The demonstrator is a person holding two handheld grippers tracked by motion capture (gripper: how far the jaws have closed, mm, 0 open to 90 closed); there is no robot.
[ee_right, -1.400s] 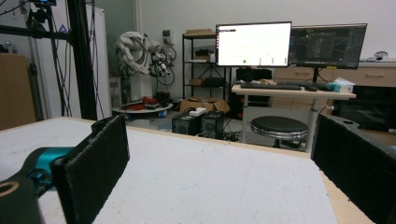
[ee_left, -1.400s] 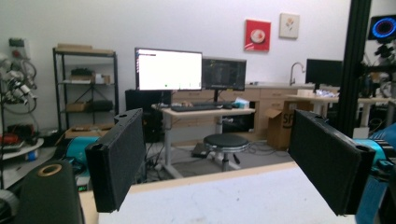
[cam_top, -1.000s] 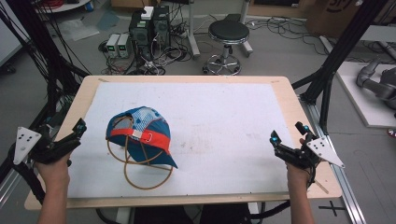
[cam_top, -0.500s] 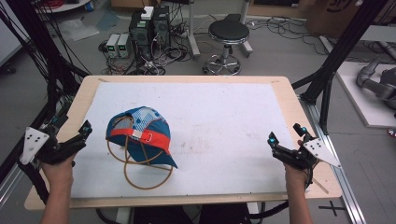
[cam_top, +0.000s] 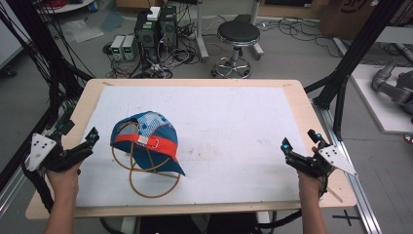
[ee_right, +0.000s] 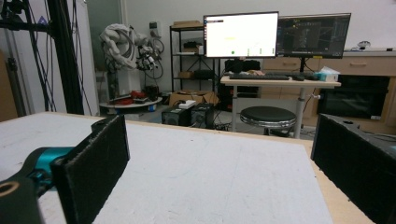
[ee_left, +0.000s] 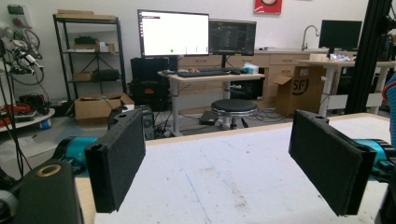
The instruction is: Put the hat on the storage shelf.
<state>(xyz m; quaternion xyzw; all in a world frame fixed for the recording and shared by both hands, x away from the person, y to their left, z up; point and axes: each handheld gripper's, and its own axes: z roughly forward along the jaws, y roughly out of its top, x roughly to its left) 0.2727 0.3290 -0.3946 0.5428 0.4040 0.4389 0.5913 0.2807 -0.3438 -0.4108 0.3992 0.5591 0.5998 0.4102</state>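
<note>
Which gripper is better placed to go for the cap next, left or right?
Left, most likely. The left gripper sits open just beside the cap, which lies on the left part of the table. The right gripper, also open, is at the far right edge, with a wide stretch of white surface between it and the cap.

Wooden table (cam_top: 311, 114); white mat (cam_top: 234, 126) on top; cap (cam_top: 146, 139) on mat.

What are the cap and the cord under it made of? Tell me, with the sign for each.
Cap: apparently woven fabric, matte blue with an orange band; it sags softly. Cord: perhaps leather or rubbery lace, tan and smooth, lying in loose loops; uncertain.
</note>
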